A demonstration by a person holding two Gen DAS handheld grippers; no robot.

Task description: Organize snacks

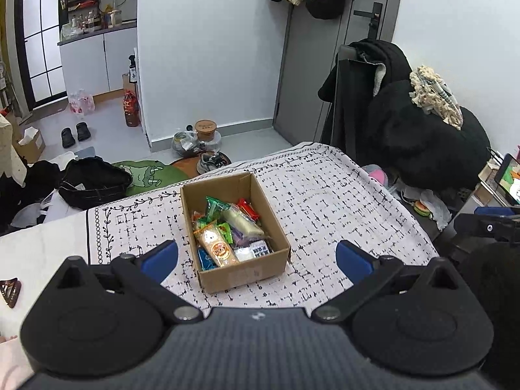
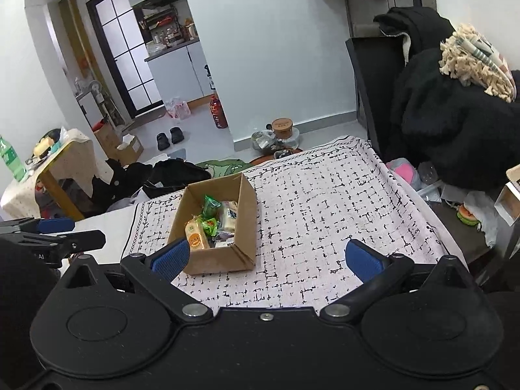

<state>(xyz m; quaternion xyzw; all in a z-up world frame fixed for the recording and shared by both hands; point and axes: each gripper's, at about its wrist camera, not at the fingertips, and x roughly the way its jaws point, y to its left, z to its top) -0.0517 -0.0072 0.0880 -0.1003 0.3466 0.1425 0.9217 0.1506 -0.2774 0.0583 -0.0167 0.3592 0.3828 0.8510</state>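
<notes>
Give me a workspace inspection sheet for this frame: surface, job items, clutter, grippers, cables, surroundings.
Surface: table under a patterned white cloth, bare apart from the box.
Job's things: open cardboard box near the cloth's left side; wrapped snacks piled inside, none seen outside it.
Clutter: brown hair clip on the plain surface left of the cloth.
Grippers: left gripper open, empty, box between its fingers in view; right gripper open, empty, box by its left finger.
Cables: nothing seen.
Surroundings: dark clothes heaped on a chair to the right; clothes, shoes and bags on the floor; kitchen counter behind.
</notes>
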